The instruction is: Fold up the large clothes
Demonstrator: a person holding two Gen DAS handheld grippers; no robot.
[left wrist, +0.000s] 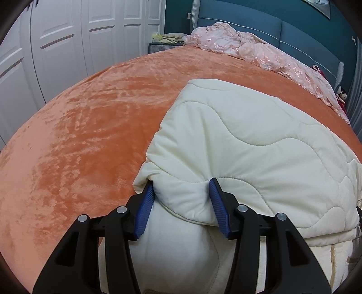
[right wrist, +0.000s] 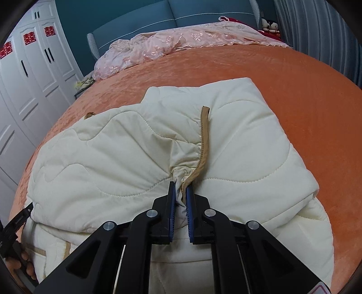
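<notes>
Garment: one large cream quilted coat (right wrist: 135, 153), laid on the orange bed cover (left wrist: 79, 126); in the right wrist view it fills the centre and runs down to 6 o'clock.
Trim: a tan binding strip (right wrist: 203, 135) runs from just above centre down to the right gripper's tips; a hem or opening edge, judged.
Left gripper (left wrist: 182, 194): fingers held apart, a thick padded fold of the coat taken between the blue pads (left wrist: 147, 203); both pads are seen pressing into the padding.
Right gripper (right wrist: 180, 192): fingers drawn together and clamped on a gathered pinch of cream fabric with the tan strip in it.
Fold state: a quilted layer is seen lying doubled over another layer of the coat at 6 o'clock in both views; at least one fold is judged to be done or under way.
Remaining: the bundle is bulky and uneven, with loose edges at 7 o'clock in the right wrist view; the held parts have yet to be laid flat and released, and further folds are judged to be needed.
Sleeves and collar: cannot be told apart.
Other bedding: a pink lace cover (right wrist: 172, 43) is bunched at 12 o'clock, well apart from the coat.
Background: white wardrobe doors (left wrist: 56, 45) at 10 o'clock; a blue headboard (right wrist: 181, 11) at 12 o'clock.
</notes>
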